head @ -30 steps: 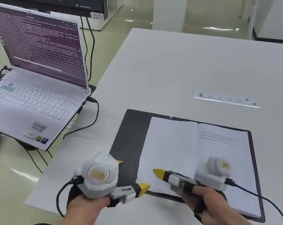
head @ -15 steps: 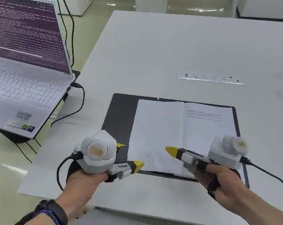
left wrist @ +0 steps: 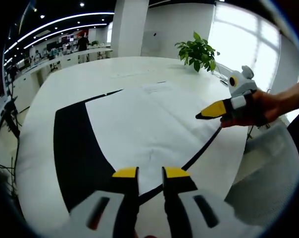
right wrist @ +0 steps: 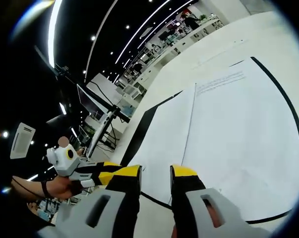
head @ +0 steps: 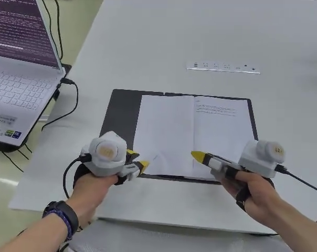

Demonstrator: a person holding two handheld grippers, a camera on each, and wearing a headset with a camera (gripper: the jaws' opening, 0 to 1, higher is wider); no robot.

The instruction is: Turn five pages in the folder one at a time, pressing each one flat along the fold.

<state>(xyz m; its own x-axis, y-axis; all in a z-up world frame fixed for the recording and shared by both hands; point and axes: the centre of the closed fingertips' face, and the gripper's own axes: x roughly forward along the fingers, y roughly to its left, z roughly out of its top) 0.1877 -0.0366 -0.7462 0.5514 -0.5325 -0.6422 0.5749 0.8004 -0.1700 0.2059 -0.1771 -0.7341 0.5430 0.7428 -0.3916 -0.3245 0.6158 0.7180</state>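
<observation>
Head view, far left: open laptop, screen lit, beside the white table.
Left gripper: jaws a narrow gap apart with nothing between them, tips at the folder's near edge by the left page.
Folder: lies open near the table's front edge, long axis left to right, fold running away from the person, printed lines heading the right page.
Right gripper: jaws narrowly parted and empty, pointing left over the right page's near edge.
Power strip: beyond the folder.
</observation>
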